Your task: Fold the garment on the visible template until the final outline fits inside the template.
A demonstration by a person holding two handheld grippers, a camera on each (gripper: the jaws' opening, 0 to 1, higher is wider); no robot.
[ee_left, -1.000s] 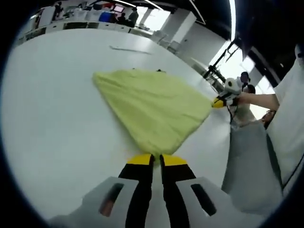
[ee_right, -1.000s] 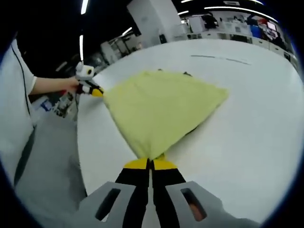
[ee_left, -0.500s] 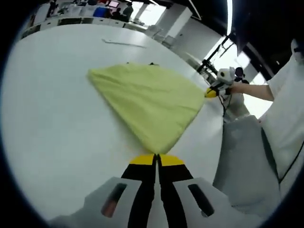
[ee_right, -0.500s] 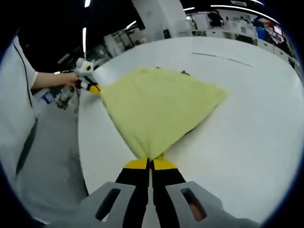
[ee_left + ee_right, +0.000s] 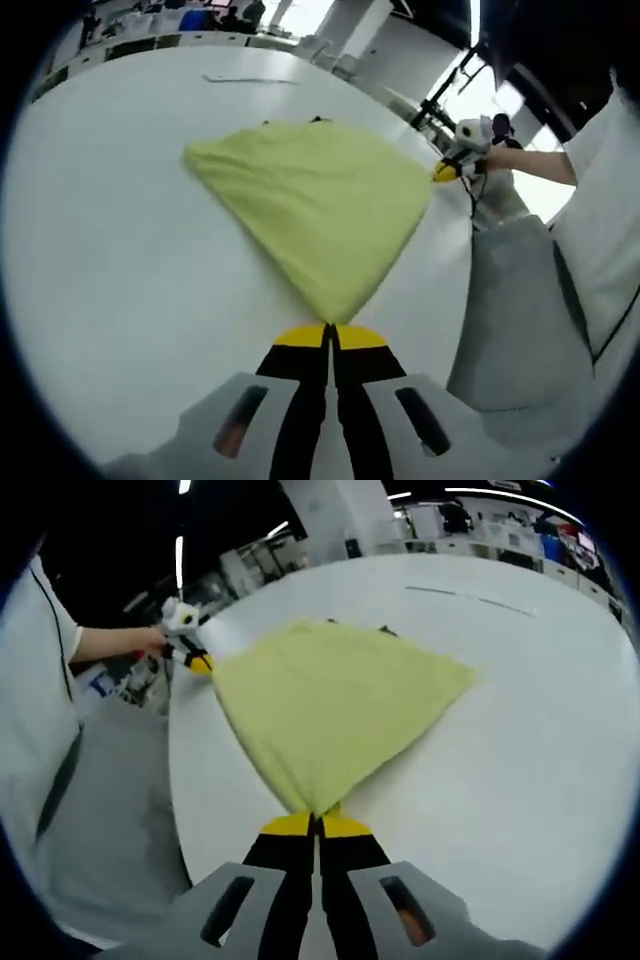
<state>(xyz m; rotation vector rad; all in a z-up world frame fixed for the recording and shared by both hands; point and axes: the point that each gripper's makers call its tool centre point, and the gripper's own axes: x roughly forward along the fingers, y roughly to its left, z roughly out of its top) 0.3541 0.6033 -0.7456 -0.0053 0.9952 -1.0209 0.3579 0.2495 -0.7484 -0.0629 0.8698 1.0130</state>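
Garment [image 5: 315, 205], pale yellow, lies spread mid-frame on the white worktop [image 5: 110, 270], with only small dark bits of template peeking past its far edge. Left tool [image 5: 329, 335] and right tool [image 5: 315, 825] each pinch a near corner, jaws closed together.

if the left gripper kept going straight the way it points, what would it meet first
The yellow garment itself: the left gripper is already shut on one corner, and the cloth spreads straight ahead across the white table. Beyond the far edge lies bare tabletop, though depth there is hard to judge.
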